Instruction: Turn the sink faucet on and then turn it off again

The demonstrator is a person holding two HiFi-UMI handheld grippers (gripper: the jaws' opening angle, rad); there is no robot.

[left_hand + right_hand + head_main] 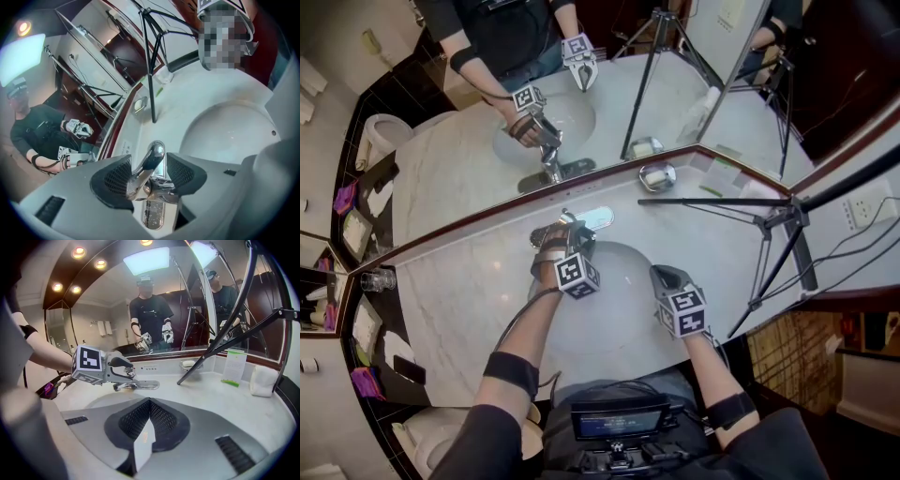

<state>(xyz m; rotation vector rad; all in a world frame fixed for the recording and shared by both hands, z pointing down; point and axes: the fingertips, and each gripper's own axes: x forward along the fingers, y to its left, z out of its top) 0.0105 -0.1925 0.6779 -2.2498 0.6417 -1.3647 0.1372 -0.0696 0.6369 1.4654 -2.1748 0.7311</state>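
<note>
Straddling the faucet lever (154, 157), left gripper (149, 174) jaws stood wide apart, not gripping; should pinch squarely before lifting. Right gripper (149, 423) jaws sat pressed together.

- Head view: high above the faucet (598, 218), looking steeply down over the sink basin (623, 281) to the mirror (469, 159).
- Left gripper view: very near the faucet, facing past it toward the tripod (149, 75).
- Right gripper view: low, farther from the faucet across the basin, facing the mirror.
- Shared by all: faucet, basin, tripod.
</note>
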